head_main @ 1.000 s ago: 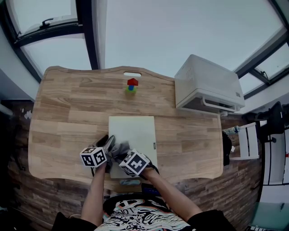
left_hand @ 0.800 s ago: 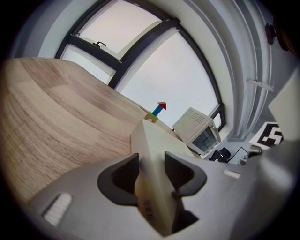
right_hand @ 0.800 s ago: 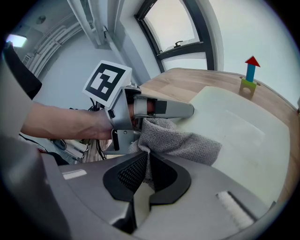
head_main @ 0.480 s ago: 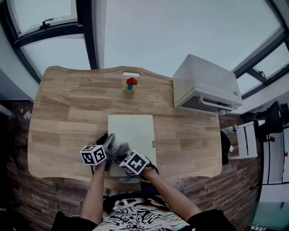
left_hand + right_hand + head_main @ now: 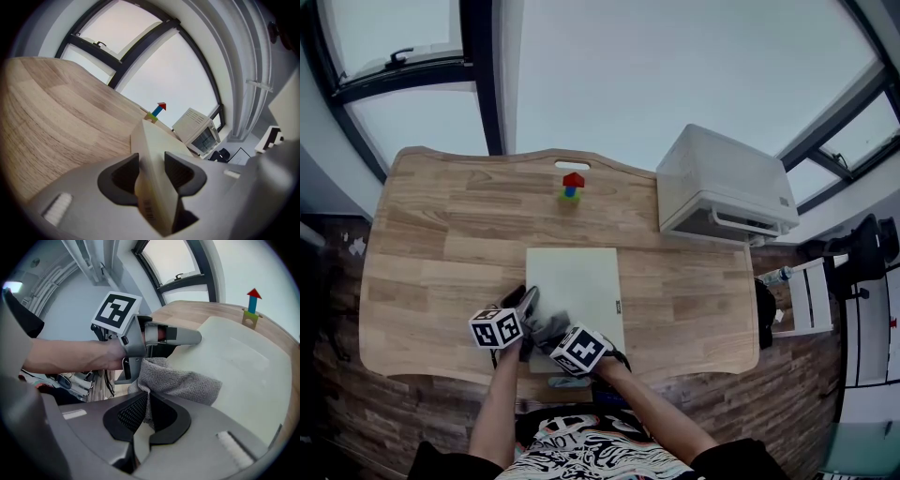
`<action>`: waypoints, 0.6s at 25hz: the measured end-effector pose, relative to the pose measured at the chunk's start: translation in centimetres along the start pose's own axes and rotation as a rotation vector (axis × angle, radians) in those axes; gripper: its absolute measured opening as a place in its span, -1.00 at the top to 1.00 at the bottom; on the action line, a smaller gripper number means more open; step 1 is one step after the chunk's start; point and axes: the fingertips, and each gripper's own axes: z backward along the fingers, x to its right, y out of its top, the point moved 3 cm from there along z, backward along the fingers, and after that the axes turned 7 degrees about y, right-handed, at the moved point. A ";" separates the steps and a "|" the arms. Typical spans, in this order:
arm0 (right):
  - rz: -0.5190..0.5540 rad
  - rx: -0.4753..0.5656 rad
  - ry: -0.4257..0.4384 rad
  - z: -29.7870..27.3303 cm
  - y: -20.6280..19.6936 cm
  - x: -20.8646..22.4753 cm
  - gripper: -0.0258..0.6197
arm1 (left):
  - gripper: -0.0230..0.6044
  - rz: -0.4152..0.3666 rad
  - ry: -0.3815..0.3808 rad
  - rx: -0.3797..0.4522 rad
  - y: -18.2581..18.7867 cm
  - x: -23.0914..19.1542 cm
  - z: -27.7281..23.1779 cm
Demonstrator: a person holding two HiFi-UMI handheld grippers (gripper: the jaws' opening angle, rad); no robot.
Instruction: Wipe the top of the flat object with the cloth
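board (image 5: 578, 281): lies on table (image 5: 431, 234) at its front edge, looks stiff and light | left gripper (image 5: 152, 174): clamped on board's near edge | right gripper (image 5: 149, 417): pinching soft, limp cloth (image 5: 183, 381) by a bunched fold, cloth resting on board

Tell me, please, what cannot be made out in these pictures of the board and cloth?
- Head view: the near edge of the board is hidden under the cloth, the left tool and the right tool.
- Head view: the mark on the board's right edge is too small to read.
- Left gripper view: the print on the board's clamped edge is blurred.
- Right gripper view: the picture's edge cuts off the board's right side.
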 end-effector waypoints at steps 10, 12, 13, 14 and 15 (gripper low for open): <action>-0.019 -0.025 0.022 0.4 -0.8 -0.3 0.89 | 0.29 -0.007 -0.002 0.003 0.1 0.1 0.0; -0.020 -0.019 0.022 0.5 -1.0 -0.2 0.89 | 0.29 -0.007 0.001 0.001 0.1 0.0 0.0; -0.018 -0.018 0.021 0.5 -1.1 -0.2 0.89 | 0.29 -0.006 0.001 0.000 0.1 -0.1 0.0; -0.015 -0.018 0.021 0.6 -1.2 -0.2 0.89 | 0.29 -0.005 0.000 0.000 0.1 -0.1 0.0; -0.015 -0.019 0.021 0.7 -1.4 -0.1 0.89 | 0.29 -0.004 -0.001 -0.001 0.1 -0.1 0.0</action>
